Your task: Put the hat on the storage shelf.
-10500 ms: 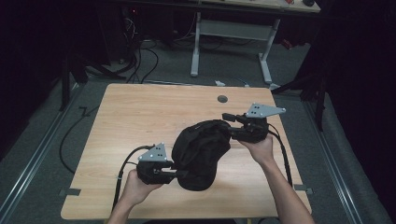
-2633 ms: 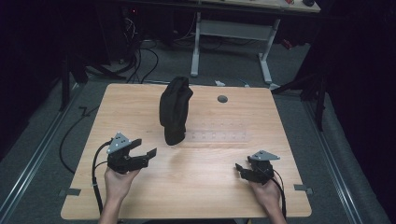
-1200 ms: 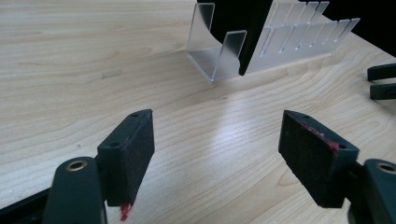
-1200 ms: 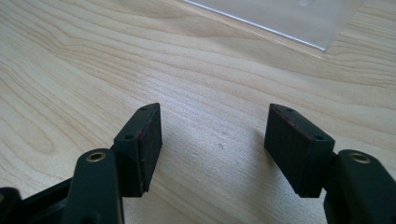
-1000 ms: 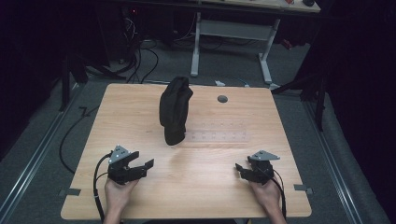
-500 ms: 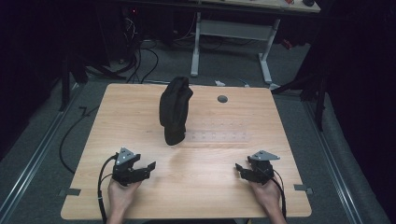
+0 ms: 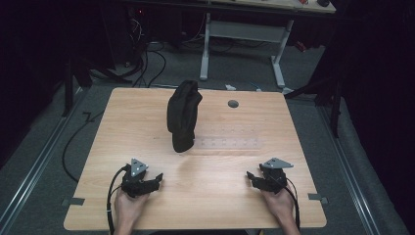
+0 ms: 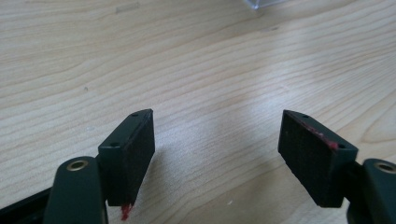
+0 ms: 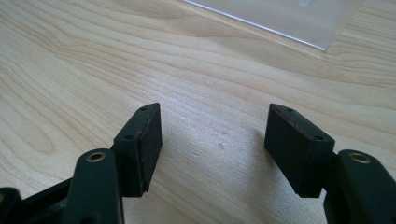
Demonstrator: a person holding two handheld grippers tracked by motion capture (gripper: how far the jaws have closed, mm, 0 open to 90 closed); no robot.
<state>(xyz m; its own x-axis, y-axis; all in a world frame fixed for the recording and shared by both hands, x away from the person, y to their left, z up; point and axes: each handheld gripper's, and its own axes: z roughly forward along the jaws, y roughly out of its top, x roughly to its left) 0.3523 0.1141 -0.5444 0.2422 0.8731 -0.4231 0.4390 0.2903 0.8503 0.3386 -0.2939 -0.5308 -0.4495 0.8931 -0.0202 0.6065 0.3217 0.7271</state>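
Note:
A black fabric bag (image 7: 183,115) stands upright on the far middle of the wooden table (image 7: 122,127), with neither gripper touching it. My left gripper (image 7: 156,179) rests low near the front left edge, held by a hand. Its jaws stand wide apart over bare wood in the left gripper view (image 8: 217,140). My right gripper (image 7: 251,178) sits near the front right edge, pointing inward. It is open too, with nothing between its pads (image 9: 212,130).
A clear plastic strip (image 7: 227,144) lies flat just right of the bag's base; its edge shows at the top of the right gripper view (image 9: 289,18). A round grommet hole (image 7: 233,104) is at the far side. Desk legs and cables are on the floor behind.
Ten seconds ago both grippers held the bag over the table; now it stands alone. Over the last seconds my left gripper drew back toward the front edge. The right one stayed put.

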